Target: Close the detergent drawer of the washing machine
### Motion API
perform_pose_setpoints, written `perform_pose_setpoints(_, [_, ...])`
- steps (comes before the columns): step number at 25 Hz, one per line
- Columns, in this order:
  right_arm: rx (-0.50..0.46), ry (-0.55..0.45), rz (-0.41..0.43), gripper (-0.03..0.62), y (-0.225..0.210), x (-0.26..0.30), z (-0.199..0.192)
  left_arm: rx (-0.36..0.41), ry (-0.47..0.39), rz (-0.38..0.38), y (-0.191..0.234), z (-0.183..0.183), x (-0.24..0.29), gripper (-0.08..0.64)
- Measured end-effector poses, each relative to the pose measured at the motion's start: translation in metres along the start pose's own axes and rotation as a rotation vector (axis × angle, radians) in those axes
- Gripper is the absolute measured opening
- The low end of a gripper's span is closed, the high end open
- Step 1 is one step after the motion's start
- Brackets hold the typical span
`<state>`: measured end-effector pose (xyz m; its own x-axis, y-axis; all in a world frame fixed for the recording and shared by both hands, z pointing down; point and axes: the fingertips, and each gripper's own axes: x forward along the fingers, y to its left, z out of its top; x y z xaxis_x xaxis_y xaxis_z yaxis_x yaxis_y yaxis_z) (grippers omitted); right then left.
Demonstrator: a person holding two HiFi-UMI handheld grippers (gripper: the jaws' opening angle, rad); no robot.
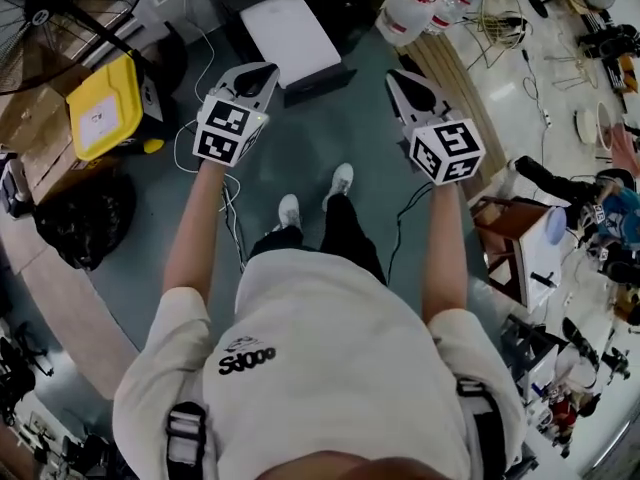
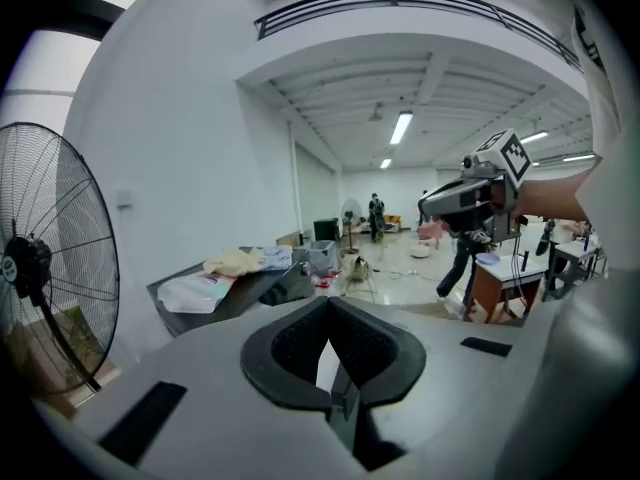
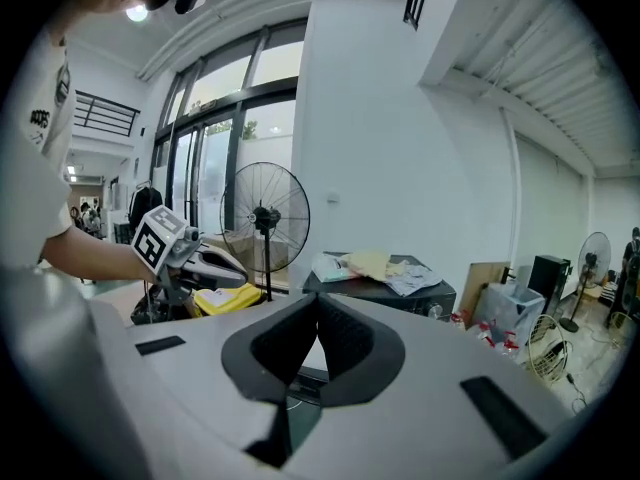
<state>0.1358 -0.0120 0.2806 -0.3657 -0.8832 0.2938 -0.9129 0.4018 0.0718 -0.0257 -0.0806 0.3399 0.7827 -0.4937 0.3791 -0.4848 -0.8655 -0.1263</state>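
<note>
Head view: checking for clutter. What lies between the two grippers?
In the head view, bare floor between left gripper and right gripper, plus a dark block near their tips.

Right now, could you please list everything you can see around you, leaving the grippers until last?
floor fan: one, black, far upper left
yellow box: one, yellow, on the floor left of the left gripper
white slab: one, white, ahead on a dark box
jugs: at least two, white with red caps, upper right
black bag: one, black, floor at left
wooden table: one, brown, at right
shoes: two, white, on the green floor
left gripper: one, grey, shut, empty
right gripper: one, grey, shut, empty
</note>
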Motion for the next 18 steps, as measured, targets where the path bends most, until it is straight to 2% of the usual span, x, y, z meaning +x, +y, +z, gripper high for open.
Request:
perform_pose_setpoints(7, [0.024, 0.056, 0.088, -0.003, -0.027, 0.046, -0.054, -0.054, 0.080, 0.023, 0.003, -0.040, 0.034, 0.018])
perform_pose_setpoints(13, [0.009, 0.086, 0.180, -0.003, -0.043, 0.081, -0.093, -0.114, 0.097, 0.051, 0.007, -0.067, 0.059, 0.021])
perform_pose_setpoints(18, [-0.022, 0.144, 0.176, -0.003, -0.052, 0.102, -0.133, -0.127, 0.154, 0.022, -0.001, -0.103, 0.077, 0.081])
